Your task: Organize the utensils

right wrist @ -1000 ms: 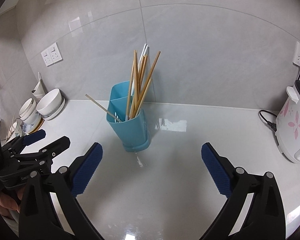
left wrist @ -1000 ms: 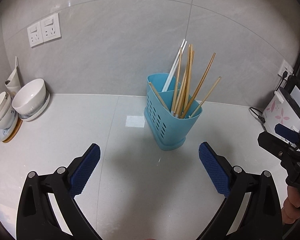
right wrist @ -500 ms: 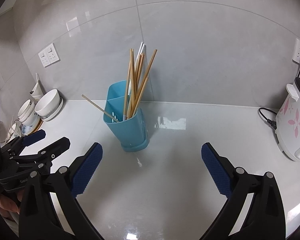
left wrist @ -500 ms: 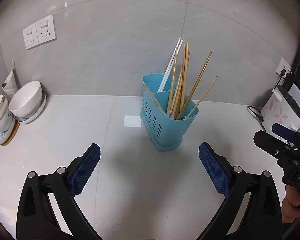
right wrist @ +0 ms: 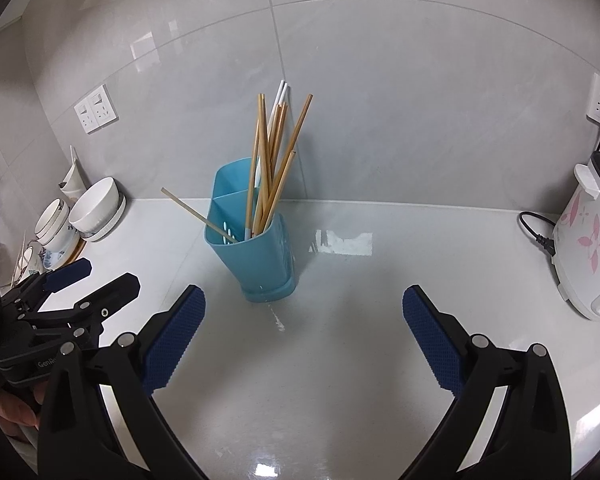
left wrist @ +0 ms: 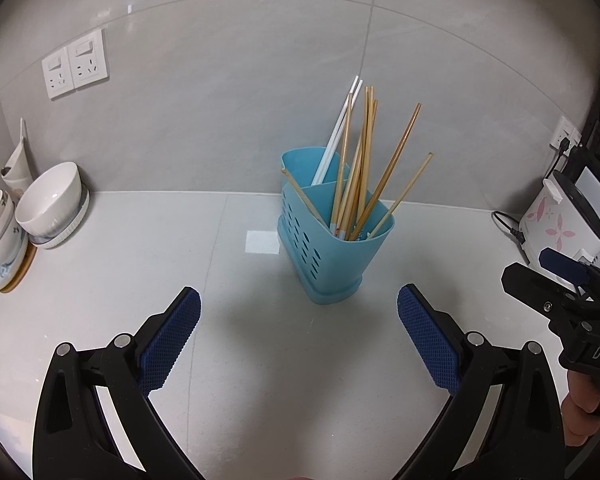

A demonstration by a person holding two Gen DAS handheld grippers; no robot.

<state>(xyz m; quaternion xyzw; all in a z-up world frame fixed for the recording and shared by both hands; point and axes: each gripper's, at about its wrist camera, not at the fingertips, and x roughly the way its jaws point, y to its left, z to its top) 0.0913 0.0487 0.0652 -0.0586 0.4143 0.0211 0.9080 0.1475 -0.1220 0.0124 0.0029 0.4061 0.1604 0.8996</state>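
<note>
A blue two-compartment utensil holder (left wrist: 336,256) stands upright on the white counter near the back wall; it also shows in the right wrist view (right wrist: 256,256). It holds several wooden chopsticks (left wrist: 364,168) and a white pair (left wrist: 336,136), standing at mixed angles; one wooden stick (right wrist: 196,214) leans far out to the left. My left gripper (left wrist: 299,340) is open and empty, short of the holder. My right gripper (right wrist: 304,340) is open and empty, also short of it.
Stacked white bowls (left wrist: 48,204) and cups sit at the left by the wall. A white floral appliance (right wrist: 584,248) with a black cord stands at the right. Wall sockets (left wrist: 76,64) are on the tiled wall. The other gripper shows at each view's side edge.
Both grippers have drawn back a little from the holder, which now looks smaller. Both stay open and empty.
</note>
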